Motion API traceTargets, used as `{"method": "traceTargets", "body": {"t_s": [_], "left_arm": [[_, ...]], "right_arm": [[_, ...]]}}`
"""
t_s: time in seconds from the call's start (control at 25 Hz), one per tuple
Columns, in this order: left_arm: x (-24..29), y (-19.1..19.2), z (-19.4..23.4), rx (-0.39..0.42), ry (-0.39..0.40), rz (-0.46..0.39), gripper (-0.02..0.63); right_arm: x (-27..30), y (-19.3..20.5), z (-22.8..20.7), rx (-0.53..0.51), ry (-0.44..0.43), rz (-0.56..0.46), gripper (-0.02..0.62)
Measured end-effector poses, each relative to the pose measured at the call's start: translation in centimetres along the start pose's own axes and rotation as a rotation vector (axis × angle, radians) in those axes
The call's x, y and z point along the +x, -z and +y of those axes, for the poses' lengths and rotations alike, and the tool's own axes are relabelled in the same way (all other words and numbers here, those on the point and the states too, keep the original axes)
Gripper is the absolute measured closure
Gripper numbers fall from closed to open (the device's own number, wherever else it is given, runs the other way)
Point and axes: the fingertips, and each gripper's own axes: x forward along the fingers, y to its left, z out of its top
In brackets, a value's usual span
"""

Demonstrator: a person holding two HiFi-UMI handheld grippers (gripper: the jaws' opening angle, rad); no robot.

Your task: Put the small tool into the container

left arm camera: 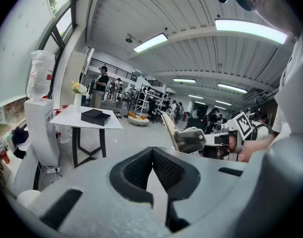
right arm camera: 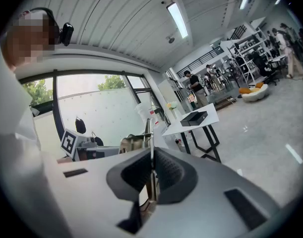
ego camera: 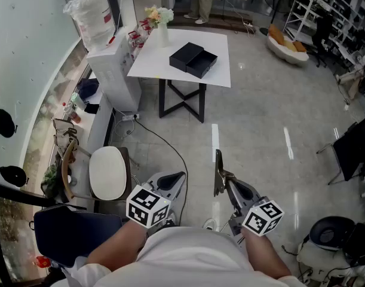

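Observation:
My right gripper (ego camera: pixel 225 183) is shut on the small tool (ego camera: pixel 218 166), a thin flat metal blade that sticks up past the fingertips. In the right gripper view the blade (right arm camera: pixel 151 138) shows edge-on between the pressed pads (right arm camera: pixel 163 170). The left gripper (ego camera: pixel 180 177) hangs beside it at waist height, shut with nothing in it; its pads (left arm camera: pixel 163 170) meet at the tip. From the left gripper view the tool (left arm camera: pixel 168 129) and the right gripper (left arm camera: pixel 192 139) appear close by on the right. The container, a black open box (ego camera: pixel 193 59), lies on a white table (ego camera: pixel 152 64) several steps ahead.
A vase of flowers (ego camera: pixel 160 24) stands at the table's far left corner. A white water dispenser (ego camera: pixel 108 70) is left of the table, and a chair with a white seat (ego camera: pixel 107 172) is near my left side. Grey floor lies between me and the table.

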Motion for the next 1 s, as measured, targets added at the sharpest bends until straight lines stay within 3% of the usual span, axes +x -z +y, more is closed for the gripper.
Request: {"method": "traceTargets", "body": {"t_s": [0.68,1.0], "left_arm": [[0.0,0.2,0.4,-0.016,-0.006,-0.007,0.598],[-0.9,0.4,2.7,-0.027,0.0,-0.005,0.598]], "right_arm": [[0.5,0.4,0.6,0.029,-0.022,0.014,0.584],[2.6,1.1,1.3,0.048,-0.001,0.008,0.583]]}}
